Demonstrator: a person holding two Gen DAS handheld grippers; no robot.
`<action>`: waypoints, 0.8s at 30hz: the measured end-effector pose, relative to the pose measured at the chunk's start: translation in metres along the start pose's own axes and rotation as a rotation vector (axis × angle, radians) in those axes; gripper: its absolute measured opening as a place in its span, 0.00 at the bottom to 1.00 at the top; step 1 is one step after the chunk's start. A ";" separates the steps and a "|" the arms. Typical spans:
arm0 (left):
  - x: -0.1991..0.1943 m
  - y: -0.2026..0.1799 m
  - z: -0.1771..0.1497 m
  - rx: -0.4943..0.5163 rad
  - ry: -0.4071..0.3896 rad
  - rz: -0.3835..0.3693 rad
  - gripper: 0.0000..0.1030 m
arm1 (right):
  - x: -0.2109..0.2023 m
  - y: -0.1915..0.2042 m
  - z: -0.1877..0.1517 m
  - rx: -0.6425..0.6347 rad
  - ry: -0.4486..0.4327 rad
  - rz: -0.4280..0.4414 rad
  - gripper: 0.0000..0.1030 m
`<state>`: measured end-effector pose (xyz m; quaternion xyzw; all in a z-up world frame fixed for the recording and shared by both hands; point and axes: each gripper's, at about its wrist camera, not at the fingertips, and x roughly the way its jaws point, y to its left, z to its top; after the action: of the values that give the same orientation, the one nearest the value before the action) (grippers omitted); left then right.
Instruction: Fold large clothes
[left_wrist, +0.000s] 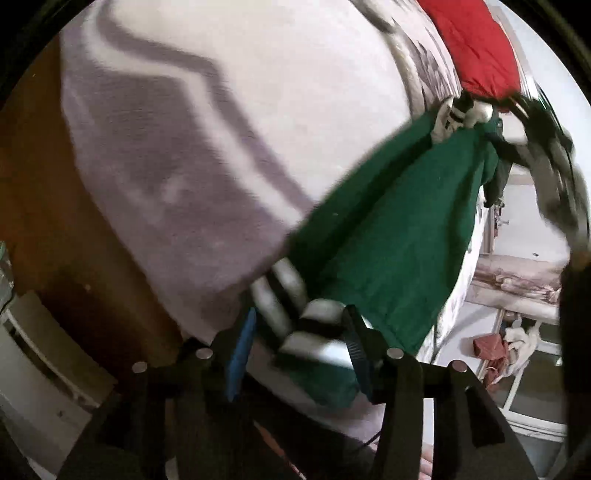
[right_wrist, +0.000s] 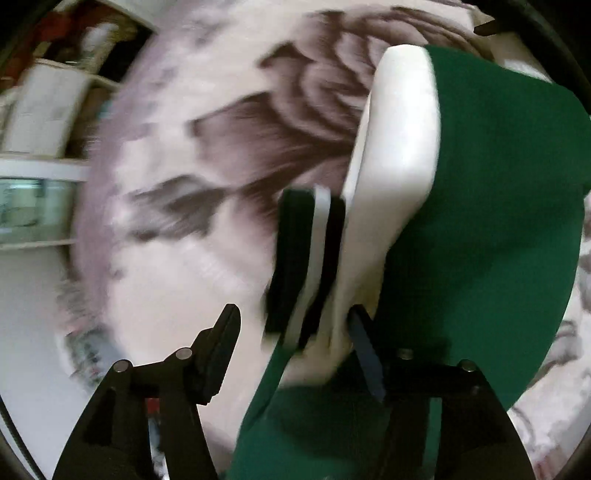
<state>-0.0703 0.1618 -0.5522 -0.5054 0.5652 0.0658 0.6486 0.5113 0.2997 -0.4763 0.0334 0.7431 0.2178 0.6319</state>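
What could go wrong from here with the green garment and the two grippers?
1. The left gripper has its jaws apart around the striped cuff of the green garment; the cuff may fall crooked on the patterned blanket.
2. The right gripper is open beside the white sleeve, so the fold could shift.
3. Motion blur suggests fast movement, risking snags.

garment (left_wrist: 391, 236): lies on the blanket (left_wrist: 229, 110), stretched between both grippers
left gripper (left_wrist: 299, 354): at the garment's near striped cuff (left_wrist: 295, 317)
right gripper (right_wrist: 291, 350): at its far cuff
pillow (left_wrist: 476, 48): behind the garment, on the blanket
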 end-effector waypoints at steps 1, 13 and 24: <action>-0.006 0.003 -0.003 -0.011 0.008 -0.005 0.45 | -0.014 -0.006 -0.015 0.003 -0.007 0.065 0.61; 0.031 -0.047 -0.006 0.050 -0.069 0.120 0.30 | 0.061 -0.176 -0.309 0.317 0.216 0.231 0.66; 0.001 -0.049 -0.007 0.126 -0.143 0.170 0.07 | 0.084 -0.147 -0.398 0.361 0.145 0.524 0.06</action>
<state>-0.0421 0.1325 -0.5235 -0.4079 0.5615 0.1207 0.7098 0.1479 0.0816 -0.5650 0.3193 0.7789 0.2395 0.4836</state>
